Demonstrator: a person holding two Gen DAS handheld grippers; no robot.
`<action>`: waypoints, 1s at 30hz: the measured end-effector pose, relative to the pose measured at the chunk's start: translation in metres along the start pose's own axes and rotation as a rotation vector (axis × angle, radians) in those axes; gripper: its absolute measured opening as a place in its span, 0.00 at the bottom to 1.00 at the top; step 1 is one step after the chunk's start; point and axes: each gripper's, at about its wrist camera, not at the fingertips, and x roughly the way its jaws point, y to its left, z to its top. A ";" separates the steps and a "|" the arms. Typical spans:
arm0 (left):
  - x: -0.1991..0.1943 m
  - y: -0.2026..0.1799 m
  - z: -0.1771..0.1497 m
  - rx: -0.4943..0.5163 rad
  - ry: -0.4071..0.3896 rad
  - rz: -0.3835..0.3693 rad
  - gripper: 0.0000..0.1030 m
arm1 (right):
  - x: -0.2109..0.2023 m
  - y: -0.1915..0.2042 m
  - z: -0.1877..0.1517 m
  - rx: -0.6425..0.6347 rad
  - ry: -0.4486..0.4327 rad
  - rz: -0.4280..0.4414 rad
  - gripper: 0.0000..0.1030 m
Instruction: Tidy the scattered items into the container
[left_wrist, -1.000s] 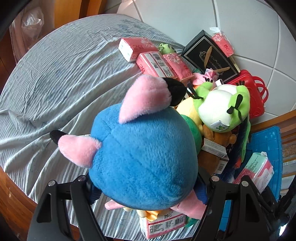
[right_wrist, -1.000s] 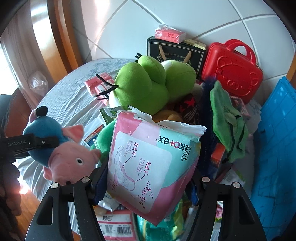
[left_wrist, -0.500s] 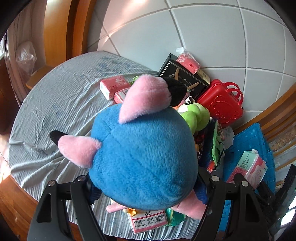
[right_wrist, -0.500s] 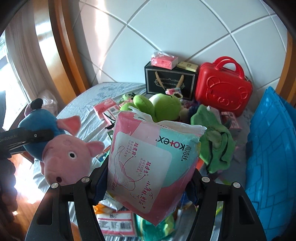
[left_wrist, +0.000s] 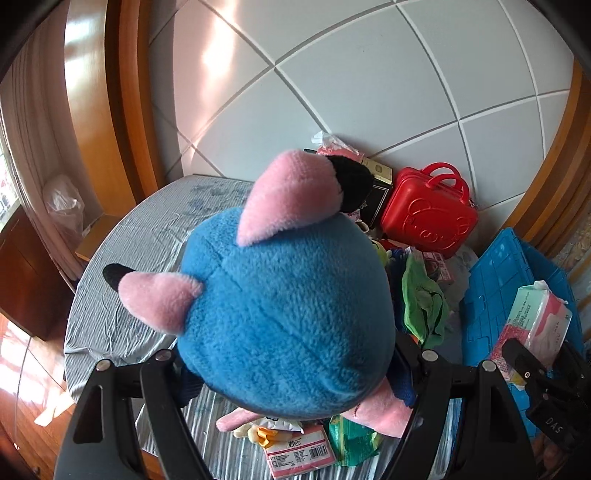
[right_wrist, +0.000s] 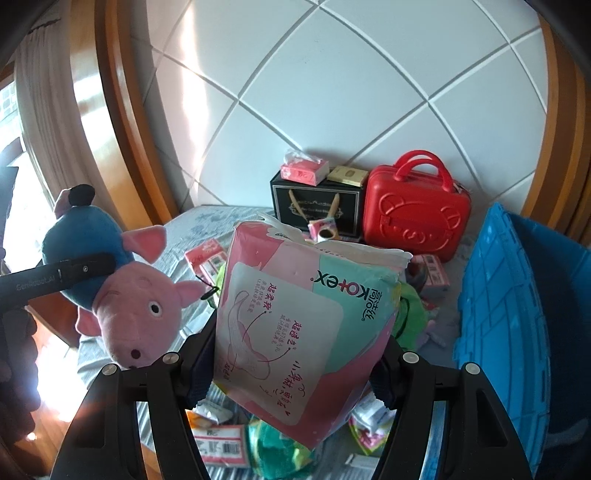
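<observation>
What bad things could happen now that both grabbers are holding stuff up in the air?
1. The left gripper pinches the round plush pig only at its soft blue body; it might squish and slip out.
2. The right gripper holds the Kotex pack by its lower part, so the tall, slick top could tip or slide free.
3. The blue crate sits off to the right; a poorly aimed drop could land back on the cluttered table.

Place: I read this as a home, likely a bedroom.
Walls: white padded panels framed in curved wood trim.
Window: curtain at my left.
Surface: grey striped cloth.
Clutter: red case, black gift bag, tissue packs.
</observation>
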 end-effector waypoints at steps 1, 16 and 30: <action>-0.004 -0.009 0.000 0.007 -0.005 0.001 0.76 | -0.005 -0.006 0.000 0.003 -0.004 -0.002 0.66; -0.030 -0.120 -0.004 0.107 -0.068 -0.032 0.76 | -0.065 -0.100 -0.013 0.063 -0.066 -0.029 0.66; -0.048 -0.235 -0.006 0.255 -0.095 -0.146 0.76 | -0.112 -0.172 -0.033 0.163 -0.121 -0.075 0.66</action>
